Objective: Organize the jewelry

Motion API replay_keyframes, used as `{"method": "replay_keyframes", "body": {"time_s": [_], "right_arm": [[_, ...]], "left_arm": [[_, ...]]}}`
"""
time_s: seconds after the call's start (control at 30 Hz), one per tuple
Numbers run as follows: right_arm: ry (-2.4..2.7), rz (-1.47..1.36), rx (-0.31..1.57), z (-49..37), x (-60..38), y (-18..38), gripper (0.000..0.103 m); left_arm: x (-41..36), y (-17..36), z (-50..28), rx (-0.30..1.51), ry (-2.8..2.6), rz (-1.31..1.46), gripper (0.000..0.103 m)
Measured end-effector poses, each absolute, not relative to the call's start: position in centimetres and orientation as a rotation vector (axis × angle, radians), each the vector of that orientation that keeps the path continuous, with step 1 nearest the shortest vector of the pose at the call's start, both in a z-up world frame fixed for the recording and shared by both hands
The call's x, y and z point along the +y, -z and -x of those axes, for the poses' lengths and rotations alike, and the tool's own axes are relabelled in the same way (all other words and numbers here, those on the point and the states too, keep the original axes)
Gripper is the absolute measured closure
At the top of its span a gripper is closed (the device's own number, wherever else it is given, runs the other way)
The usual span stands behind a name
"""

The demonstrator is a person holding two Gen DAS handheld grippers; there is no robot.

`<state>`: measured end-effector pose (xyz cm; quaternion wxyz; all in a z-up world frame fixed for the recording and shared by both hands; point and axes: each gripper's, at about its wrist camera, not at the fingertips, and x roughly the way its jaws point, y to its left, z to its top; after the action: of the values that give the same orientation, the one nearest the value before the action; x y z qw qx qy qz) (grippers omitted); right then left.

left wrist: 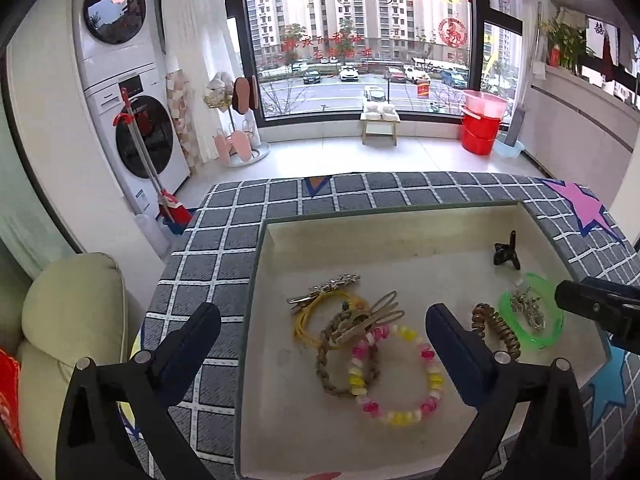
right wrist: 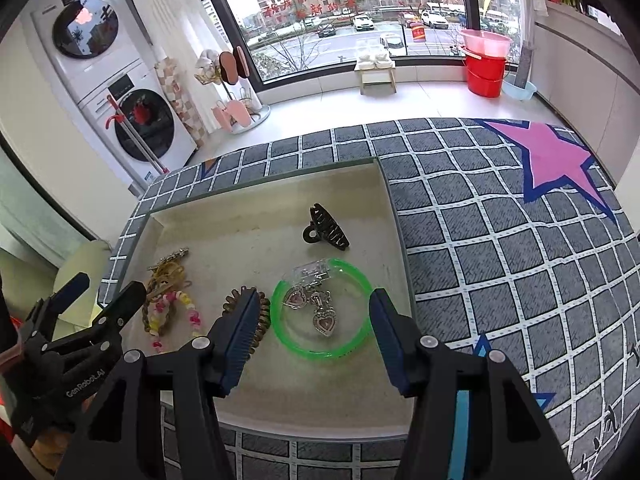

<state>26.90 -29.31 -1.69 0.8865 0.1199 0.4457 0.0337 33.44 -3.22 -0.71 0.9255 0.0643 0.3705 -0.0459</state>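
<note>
A shallow cream tray (left wrist: pixel 280 420) (right wrist: pixel 304 400) holds the jewelry. My left gripper (left wrist: pixel 322 322) is open and empty above a pile: a pink-and-yellow bead bracelet (left wrist: pixel 434 376), a braided brown ring (left wrist: pixel 326 368), a yellow cord loop (left wrist: pixel 304 320) and metal clips (left wrist: pixel 328 288). My right gripper (right wrist: pixel 314 316) is open and empty over a green bangle (right wrist: pixel 362 340) with heart-shaped silver charms (right wrist: pixel 324 322) inside it. A brown coil hair tie (right wrist: pixel 264 312) lies by its left finger. A black claw clip (right wrist: pixel 328 228) sits farther back.
The tray rests on a grey checked mat (right wrist: pixel 500 260) with a pink star (right wrist: pixel 556 160). Beyond the table are stacked washing machines (left wrist: pixel 132 120), a small stool (left wrist: pixel 380 120) and red buckets (left wrist: pixel 482 120) by the window. A cream cushion (left wrist: pixel 68 320) is at the left.
</note>
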Motion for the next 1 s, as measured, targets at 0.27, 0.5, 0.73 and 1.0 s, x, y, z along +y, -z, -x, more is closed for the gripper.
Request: {"method": "replay_keyframes", "body": {"time_s": [0.27, 0.5, 0.73, 1.0], "right_arm": [[-0.064, -0.248, 0.863, -26.2, -28.8, 1.4, 0.005], [-0.053, -0.182, 0.907, -26.1, -28.1, 1.3, 0.000], [-0.070, -0.198, 0.963, -25.4, -27.7, 2.3, 0.000], [-0.063, -0.168, 0.963, -24.0, -27.1, 2.4, 0.000]], "left_arm": [[-2.9, 0.9, -32.6, 0.769, 0.079, -0.142, 0.000], [-2.9, 0.9, -31.8, 0.778, 0.078, -0.148, 0.000], [-2.7, 0.7, -30.4, 0.781, 0.089, -0.167, 0.000], [-1.9, 0.7, -28.9, 0.798, 0.087, -0.159, 0.000]]}}
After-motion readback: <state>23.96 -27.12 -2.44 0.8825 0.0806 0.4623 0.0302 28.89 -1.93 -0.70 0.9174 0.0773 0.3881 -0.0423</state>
